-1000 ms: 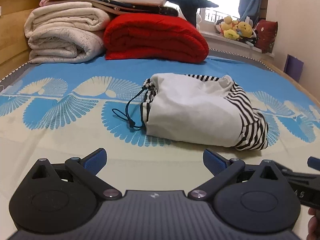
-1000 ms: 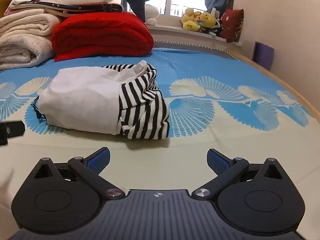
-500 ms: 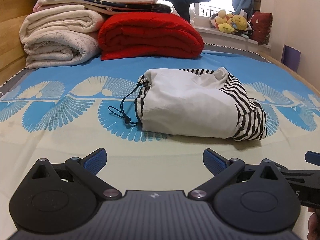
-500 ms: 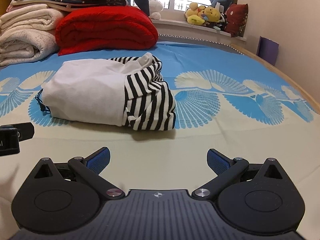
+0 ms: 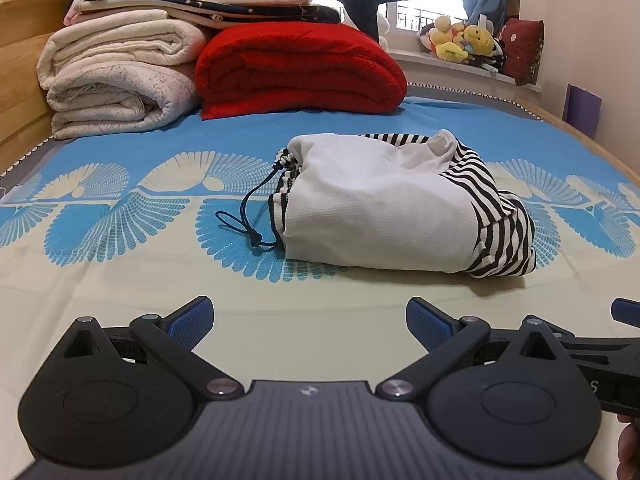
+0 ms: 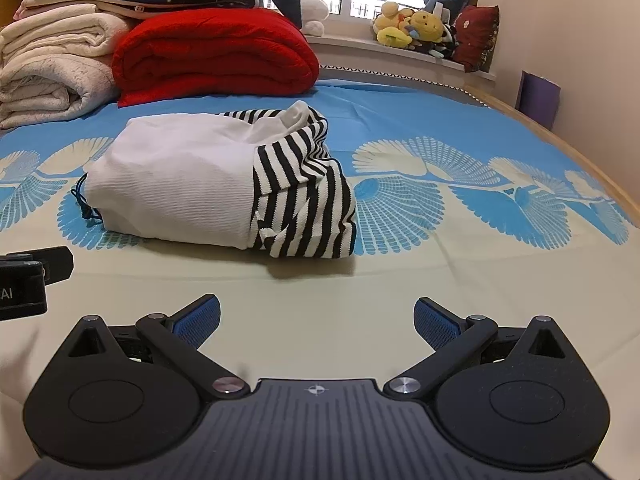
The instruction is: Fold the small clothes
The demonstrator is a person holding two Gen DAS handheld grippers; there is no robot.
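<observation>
The 2 grippers, left gripper (image 5: 310, 318) and right gripper (image 6: 316, 320), gape wide near the folded striped hoodie (image 5: 384, 204) (nothing held).

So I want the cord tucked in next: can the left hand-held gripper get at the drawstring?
Probably yes: the left hand-held gripper is open, and only bare bedsheet lies between it and the drawstring, which trails clear of the folded garment.

Ribbed knit cloth garment (image 5: 384, 216); matt black plastic left gripper (image 5: 310, 320); fluffy red blanket (image 5: 296, 72)
</observation>
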